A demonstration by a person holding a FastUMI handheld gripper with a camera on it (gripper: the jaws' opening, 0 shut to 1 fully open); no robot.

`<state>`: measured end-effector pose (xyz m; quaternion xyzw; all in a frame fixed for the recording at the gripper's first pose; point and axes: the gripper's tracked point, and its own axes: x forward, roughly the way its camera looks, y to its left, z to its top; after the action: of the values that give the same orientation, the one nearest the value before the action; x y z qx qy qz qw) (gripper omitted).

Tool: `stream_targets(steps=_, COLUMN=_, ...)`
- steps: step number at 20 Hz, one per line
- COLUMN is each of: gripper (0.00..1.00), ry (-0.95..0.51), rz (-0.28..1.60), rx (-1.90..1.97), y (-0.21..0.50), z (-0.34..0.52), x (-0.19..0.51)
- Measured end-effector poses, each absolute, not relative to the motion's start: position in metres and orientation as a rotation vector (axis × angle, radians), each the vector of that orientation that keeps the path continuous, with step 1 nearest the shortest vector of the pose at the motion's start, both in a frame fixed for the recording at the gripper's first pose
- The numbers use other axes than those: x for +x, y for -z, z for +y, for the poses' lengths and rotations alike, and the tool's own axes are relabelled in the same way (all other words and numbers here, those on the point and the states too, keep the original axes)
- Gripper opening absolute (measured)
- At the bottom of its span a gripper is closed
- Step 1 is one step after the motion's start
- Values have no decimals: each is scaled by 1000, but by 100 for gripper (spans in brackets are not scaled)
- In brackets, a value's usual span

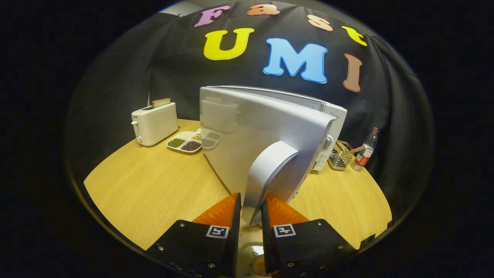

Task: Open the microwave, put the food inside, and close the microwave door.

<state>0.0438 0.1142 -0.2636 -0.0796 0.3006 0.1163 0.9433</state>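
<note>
The white microwave (335, 112) stands on the wooden table (154, 185) with its door (247, 127) swung partly open toward me. The door's outer face hides the cavity. The curved white door handle (270, 173) runs down to my fingers. My gripper (251, 210) is shut on the handle's lower end, one finger on each side of it. Low between the finger bases shows a small white patch with something orange (256, 256), and I cannot tell what it is.
A white toaster (154, 123) with a slice of bread stands at the back left. Beside it lies a divided tray (185, 143) of beans. Right of the microwave are a wire basket (341, 155) and a plastic bottle (366, 151).
</note>
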Motion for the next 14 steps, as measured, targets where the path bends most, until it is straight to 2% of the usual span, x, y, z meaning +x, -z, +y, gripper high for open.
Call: stream_targets(steps=14, gripper=28, ry=-283, rz=576, rx=-173, y=246, z=202, x=-16)
